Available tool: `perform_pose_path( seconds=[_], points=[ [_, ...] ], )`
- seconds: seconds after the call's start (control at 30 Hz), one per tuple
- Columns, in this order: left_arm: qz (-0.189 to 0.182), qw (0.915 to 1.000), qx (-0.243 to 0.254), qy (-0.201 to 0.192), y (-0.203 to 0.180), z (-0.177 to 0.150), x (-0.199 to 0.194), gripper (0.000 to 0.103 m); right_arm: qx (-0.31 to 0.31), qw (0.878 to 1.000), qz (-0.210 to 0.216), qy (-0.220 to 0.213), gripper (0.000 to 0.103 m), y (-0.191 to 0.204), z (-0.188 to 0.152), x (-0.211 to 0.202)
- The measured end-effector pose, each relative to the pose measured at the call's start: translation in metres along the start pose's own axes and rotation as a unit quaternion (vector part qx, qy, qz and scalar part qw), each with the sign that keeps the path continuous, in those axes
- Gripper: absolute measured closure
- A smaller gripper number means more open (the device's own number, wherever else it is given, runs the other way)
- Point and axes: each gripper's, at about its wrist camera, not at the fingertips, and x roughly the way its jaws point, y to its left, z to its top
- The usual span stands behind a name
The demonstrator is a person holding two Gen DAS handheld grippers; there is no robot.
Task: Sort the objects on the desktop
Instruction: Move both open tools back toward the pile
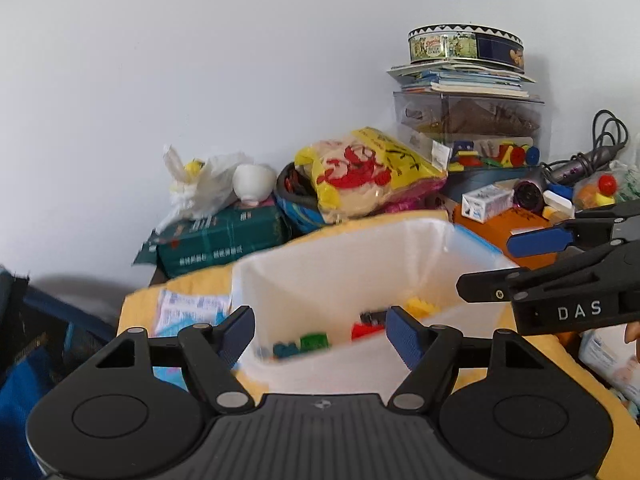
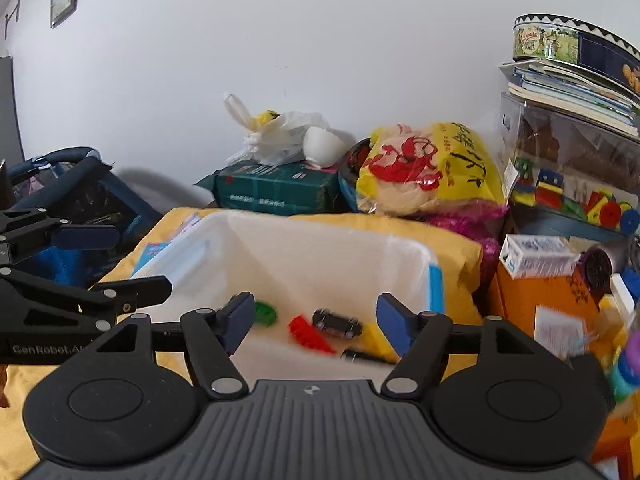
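Lower left of the right-wrist view: the left gripper (image 2: 120,256) is seen side-on, jaws spread, nothing pinched. Centre of both views: the white bin (image 1: 340,256) is set on the yellow cloth (image 1: 192,280) as the collecting point, with the toy pieces (image 2: 320,326) lying loose on its floor. The right gripper (image 2: 316,320) is held over the bin, jaws spread and empty, judged a drop-off pose. Upper right: the cookie tin (image 1: 466,46) is stacked out of the way.
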Motion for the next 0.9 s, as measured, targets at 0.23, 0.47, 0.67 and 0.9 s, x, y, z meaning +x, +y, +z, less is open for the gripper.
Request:
perform_pose_path(
  seconds=[0.23, 0.47, 0.67, 0.9],
  points=[
    [-0.066, 0.9961, -0.052, 0.026, 0.004, -0.045, -0.030, 0.027, -0.019, 1.000, -0.008, 0.016, 0.028, 0.025, -0.035, -0.024],
    [-0.098, 0.9886, -0.040, 0.107, -0.004, -0.100, -0.040, 0.028, -0.038, 0.997, 0.000, 0.064, 0.027, 0.053, -0.080, -0.038],
    [-0.110, 0.9820, -0.003, 0.153, -0.009, -0.135, -0.048, 0.028, -0.038, 0.992, 0.027, 0.121, 0.031, 0.073, -0.112, -0.037],
    [-0.112, 0.9803, 0.000, 0.163, 0.001, -0.143, -0.050, 0.030, -0.047, 0.984, 0.055, 0.164, 0.045, 0.095, -0.131, -0.040]
  ],
)
